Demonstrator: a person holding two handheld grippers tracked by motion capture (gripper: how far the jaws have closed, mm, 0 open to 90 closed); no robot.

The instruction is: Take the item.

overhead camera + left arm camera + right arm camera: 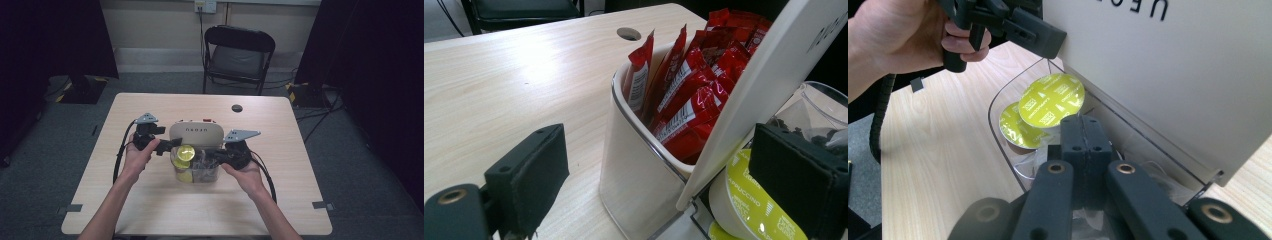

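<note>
A storage box stands mid-table with its white lid (196,131) (1173,65) raised upright. Its clear front tub (998,135) holds yellow-green coffee capsules. My right gripper (212,155) (1083,122) reaches into the tub, jaws pressed together at the rim of the upper capsule (1050,102) (185,151), which sits tilted above a second capsule (1015,127). My left gripper (172,145) (664,190) is open at the lid's left edge, one jaw touching the lid's front. Behind the lid, a white compartment (634,165) is packed with red sachets (689,100).
The wooden table (150,200) has a round cable hole (237,108) (629,34) behind the box. A black folding chair (239,52) stands beyond the far edge. Dark curtains hang at both sides. Cables trail from both grippers across the table.
</note>
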